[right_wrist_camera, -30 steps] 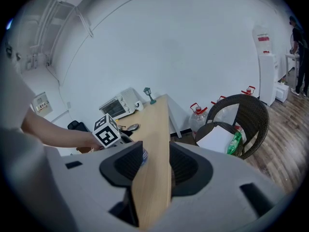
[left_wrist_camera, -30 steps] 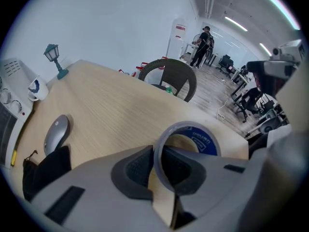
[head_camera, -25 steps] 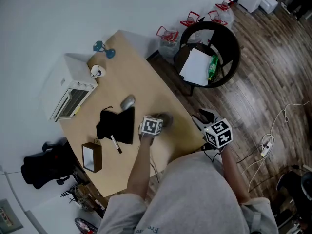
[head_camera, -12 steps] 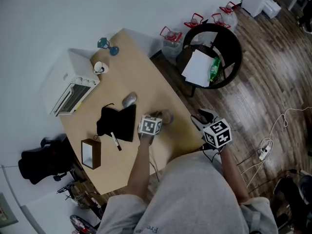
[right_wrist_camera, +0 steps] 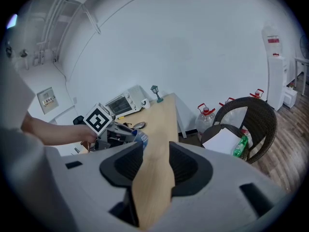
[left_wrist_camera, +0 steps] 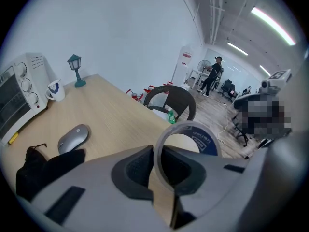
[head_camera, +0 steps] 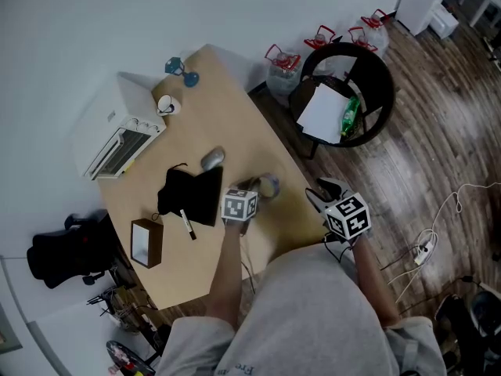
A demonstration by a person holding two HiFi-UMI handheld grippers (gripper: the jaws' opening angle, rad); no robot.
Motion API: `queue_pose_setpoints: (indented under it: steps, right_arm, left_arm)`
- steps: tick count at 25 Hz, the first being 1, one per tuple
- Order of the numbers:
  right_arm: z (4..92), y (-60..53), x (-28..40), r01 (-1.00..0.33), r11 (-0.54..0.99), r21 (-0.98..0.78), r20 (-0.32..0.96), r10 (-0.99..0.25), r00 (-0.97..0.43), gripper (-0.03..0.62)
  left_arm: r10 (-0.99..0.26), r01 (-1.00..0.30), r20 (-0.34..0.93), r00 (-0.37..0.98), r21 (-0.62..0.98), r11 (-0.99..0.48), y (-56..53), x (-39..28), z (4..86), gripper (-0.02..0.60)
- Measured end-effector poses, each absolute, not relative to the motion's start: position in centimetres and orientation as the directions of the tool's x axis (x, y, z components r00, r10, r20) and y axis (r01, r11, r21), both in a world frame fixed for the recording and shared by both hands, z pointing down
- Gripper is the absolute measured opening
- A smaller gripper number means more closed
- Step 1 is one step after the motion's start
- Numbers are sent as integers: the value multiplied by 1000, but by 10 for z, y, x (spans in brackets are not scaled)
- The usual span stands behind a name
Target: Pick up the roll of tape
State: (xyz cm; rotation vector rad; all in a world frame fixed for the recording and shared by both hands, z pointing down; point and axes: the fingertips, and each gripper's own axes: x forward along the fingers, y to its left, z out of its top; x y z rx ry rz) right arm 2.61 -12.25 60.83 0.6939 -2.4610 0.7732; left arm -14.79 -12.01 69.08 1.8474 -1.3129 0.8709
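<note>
Tape roll (head_camera: pixel 269 185) in left tongs (head_camera: pixel 255 191)

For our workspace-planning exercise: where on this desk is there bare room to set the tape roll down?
Free: the far end of the desk, bordered by mug, lamp and mouse. Crowded: nearer, where pouch, marker, box and the tape roll gripped in the left tongs are bunched.
</note>
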Motion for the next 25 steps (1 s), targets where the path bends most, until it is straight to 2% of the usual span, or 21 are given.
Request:
queue_pose_setpoints:
  steps: [12,25]
  right_arm:
    - [609,-125,10,-558,739,-377,559,-299,-774,156]
    - [610,-123,-1,-517,768,-378,559,-256,-789,155]
  left_arm:
    - [-626,-973,745,230,184,-139,-124,-160,646,41]
    - [-724,-974,662,195,219,-62,-111,-167,608,41]
